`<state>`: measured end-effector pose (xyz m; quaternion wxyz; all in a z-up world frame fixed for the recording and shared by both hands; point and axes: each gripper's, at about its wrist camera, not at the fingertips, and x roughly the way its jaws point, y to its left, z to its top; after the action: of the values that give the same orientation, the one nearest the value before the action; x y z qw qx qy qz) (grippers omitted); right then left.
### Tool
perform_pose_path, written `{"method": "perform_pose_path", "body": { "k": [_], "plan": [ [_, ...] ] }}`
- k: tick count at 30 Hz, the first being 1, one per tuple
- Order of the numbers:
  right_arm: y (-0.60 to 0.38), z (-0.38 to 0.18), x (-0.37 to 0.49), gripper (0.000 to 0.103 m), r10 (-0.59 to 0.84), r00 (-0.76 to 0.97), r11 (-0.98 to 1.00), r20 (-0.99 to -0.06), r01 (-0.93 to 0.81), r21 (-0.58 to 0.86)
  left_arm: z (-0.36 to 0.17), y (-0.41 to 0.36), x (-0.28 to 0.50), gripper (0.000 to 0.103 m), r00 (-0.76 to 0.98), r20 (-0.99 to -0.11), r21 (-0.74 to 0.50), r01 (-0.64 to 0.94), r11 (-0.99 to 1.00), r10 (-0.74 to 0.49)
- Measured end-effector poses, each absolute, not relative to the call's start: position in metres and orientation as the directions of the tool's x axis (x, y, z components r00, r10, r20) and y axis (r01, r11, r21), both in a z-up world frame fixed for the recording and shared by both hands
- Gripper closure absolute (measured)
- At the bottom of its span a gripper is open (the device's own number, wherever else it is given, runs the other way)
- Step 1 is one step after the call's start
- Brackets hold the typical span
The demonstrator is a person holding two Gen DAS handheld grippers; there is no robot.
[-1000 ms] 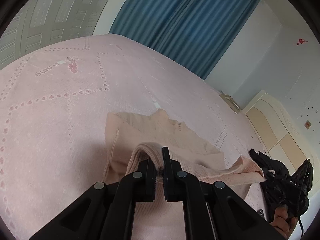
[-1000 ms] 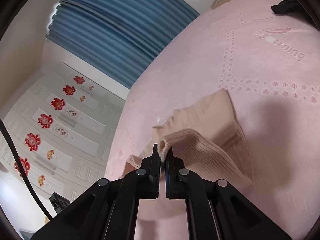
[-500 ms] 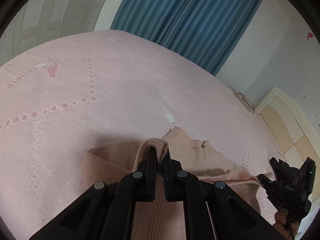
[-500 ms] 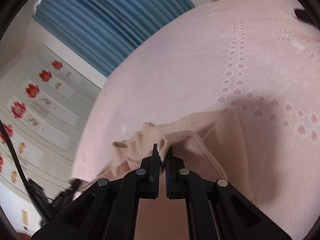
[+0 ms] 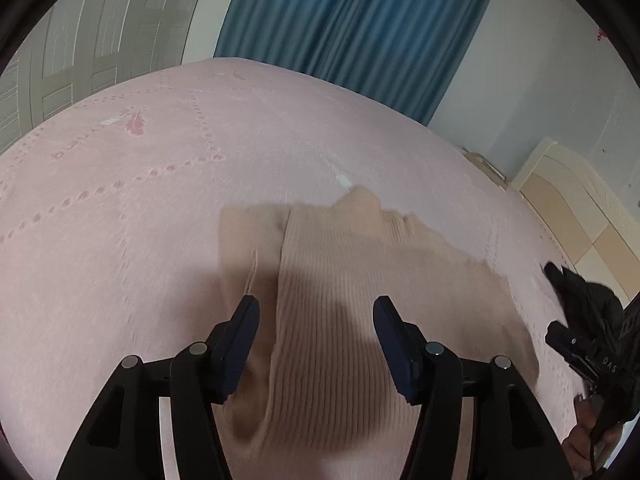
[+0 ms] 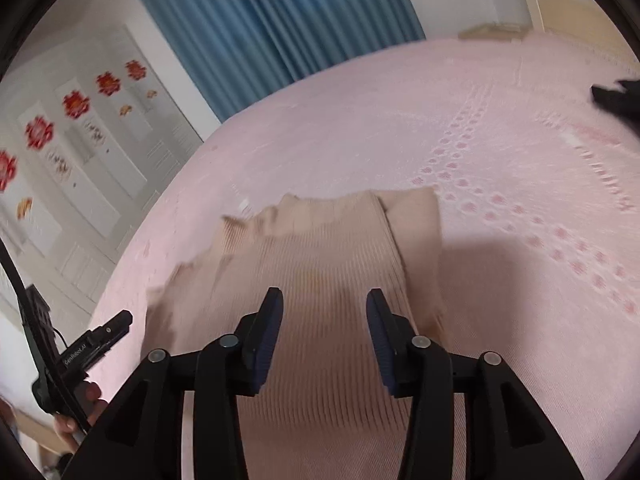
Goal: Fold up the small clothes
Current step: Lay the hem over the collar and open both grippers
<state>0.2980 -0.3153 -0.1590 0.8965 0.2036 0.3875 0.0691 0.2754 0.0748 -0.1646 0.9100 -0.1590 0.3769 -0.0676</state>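
A small beige ribbed sweater (image 5: 352, 272) lies folded over on the pink bedspread (image 5: 120, 240). My left gripper (image 5: 316, 320) hovers just above its near part, jaws opening, with no cloth pinched between the pads. In the right wrist view the same sweater (image 6: 320, 264) spreads flat under my right gripper (image 6: 322, 312), whose jaws are also opening and hold nothing. The sweater's collar edge points away from me. Each gripper shows at the edge of the other's view, the right gripper (image 5: 592, 356) and the left gripper (image 6: 96, 340), each held in a hand.
The bedspread (image 6: 500, 160) stretches wide around the sweater. Blue curtains (image 5: 352, 28) hang behind the bed. A white wardrobe with red flower stickers (image 6: 76, 104) stands at the left and a cream cabinet (image 5: 580, 208) at the right. A dark item (image 6: 616, 96) lies at the far right.
Both grippers, shut on the sweater's folded edge before, have dropped towards the bed and let go. The folded layer now lies flat on the lower layer.
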Motion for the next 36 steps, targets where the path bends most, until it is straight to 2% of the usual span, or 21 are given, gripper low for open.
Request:
{"method": "perform_pose_path", "body": {
  "k": [2, 5, 8, 11, 16, 21, 22, 24, 25, 26, 32, 36],
  "plan": [
    [-0.319, -0.162, 0.265, 0.044, 0.288, 0.696, 0.907, -0.658, 0.022, 0.421, -0.168, 0.074, 0.248, 0.045, 0.693, -0.674, -0.346, 0.01, 0.938, -0.256],
    [-0.324, -0.176, 0.237, 0.039, 0.303, 0.663, 0.899, -0.685, 0.04, 0.437, -0.177, 0.075, 0.216, 0.045, 0.659, -0.694, -0.381, 0.006, 0.925, -0.29],
    [-0.33, -0.202, 0.234, 0.039, 0.363, 0.555, 0.87, -0.748, 0.085, 0.485, -0.19, 0.083, 0.205, 0.045, 0.625, -0.694, -0.473, -0.022, 0.881, -0.357],
    [-0.338, -0.213, 0.239, 0.039, 0.401, 0.534, 0.833, -0.745, 0.126, 0.539, -0.206, 0.09, 0.209, 0.045, 0.587, -0.711, -0.514, -0.06, 0.855, -0.386],
    [-0.353, -0.222, 0.25, 0.039, 0.448, 0.555, 0.757, -0.701, 0.182, 0.628, -0.238, 0.113, 0.235, 0.045, 0.556, -0.649, -0.692, -0.149, 0.706, -0.519],
    [-0.364, -0.234, 0.272, 0.039, 0.451, 0.585, 0.678, -0.674, 0.266, 0.685, -0.242, 0.113, 0.253, 0.047, 0.575, -0.636, -0.705, -0.16, 0.691, -0.515],
    [-0.364, -0.234, 0.275, 0.04, 0.449, 0.588, 0.675, -0.673, 0.27, 0.686, -0.242, 0.111, 0.255, 0.047, 0.581, -0.637, -0.701, -0.164, 0.694, -0.507],
    [-0.361, -0.234, 0.282, 0.048, 0.424, 0.584, 0.705, -0.692, 0.266, 0.657, -0.241, 0.107, 0.257, 0.055, 0.591, -0.648, -0.683, -0.172, 0.71, -0.48],
    [-0.36, -0.235, 0.284, 0.065, 0.405, 0.577, 0.729, -0.709, 0.264, 0.632, -0.24, 0.105, 0.257, 0.074, 0.597, -0.661, -0.663, -0.182, 0.726, -0.455],
    [-0.357, -0.234, 0.286, 0.09, 0.379, 0.566, 0.763, -0.733, 0.257, 0.593, -0.241, 0.104, 0.257, 0.092, 0.59, -0.667, -0.658, -0.18, 0.731, -0.455],
    [-0.354, -0.226, 0.278, 0.094, 0.403, 0.591, 0.77, -0.699, 0.193, 0.608, -0.23, 0.107, 0.246, 0.094, 0.62, -0.628, -0.675, -0.134, 0.726, -0.469],
    [-0.354, -0.213, 0.247, 0.094, 0.42, 0.603, 0.774, -0.679, 0.152, 0.614, -0.218, 0.108, 0.219, 0.094, 0.623, -0.641, -0.64, -0.111, 0.76, -0.449]
  ]
}}
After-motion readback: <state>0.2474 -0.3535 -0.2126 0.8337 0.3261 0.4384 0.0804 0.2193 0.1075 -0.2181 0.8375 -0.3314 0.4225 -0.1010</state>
